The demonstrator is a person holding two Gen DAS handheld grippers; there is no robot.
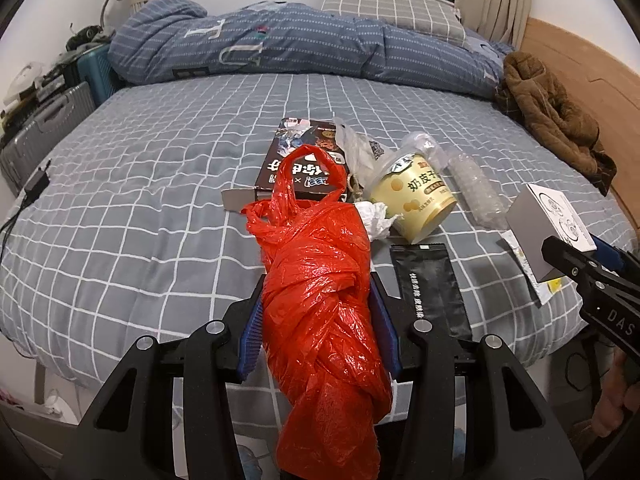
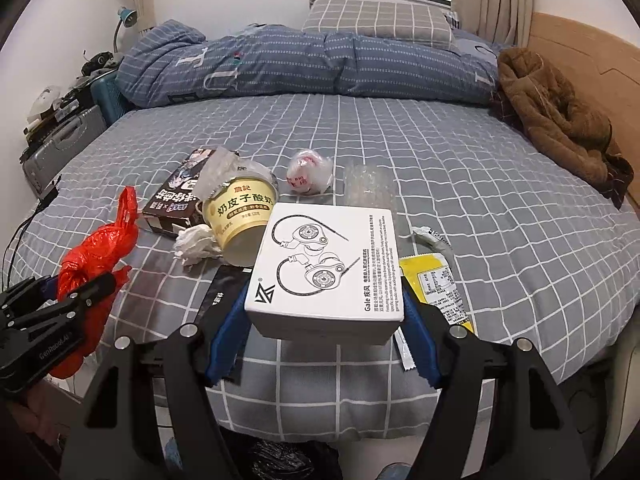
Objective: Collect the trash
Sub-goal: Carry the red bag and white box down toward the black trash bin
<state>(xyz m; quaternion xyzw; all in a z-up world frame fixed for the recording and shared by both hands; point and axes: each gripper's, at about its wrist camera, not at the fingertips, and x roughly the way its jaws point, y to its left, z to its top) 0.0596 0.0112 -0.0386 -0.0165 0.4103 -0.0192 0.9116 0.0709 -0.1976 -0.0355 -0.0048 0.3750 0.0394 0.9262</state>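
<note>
Our left claw grips a twisted red plastic bag, its tail cut off below; our right claw clamps a white earphone box. Both are held above the bed's near edge. The box hides part of the yellow yogurt cup, which lies among crumpled trash mid-bed.

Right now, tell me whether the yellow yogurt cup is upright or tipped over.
Tipped over. The yellow yogurt cup lies on its side on the bed, its printed wall facing up, beside the crumpled tissue.
</note>
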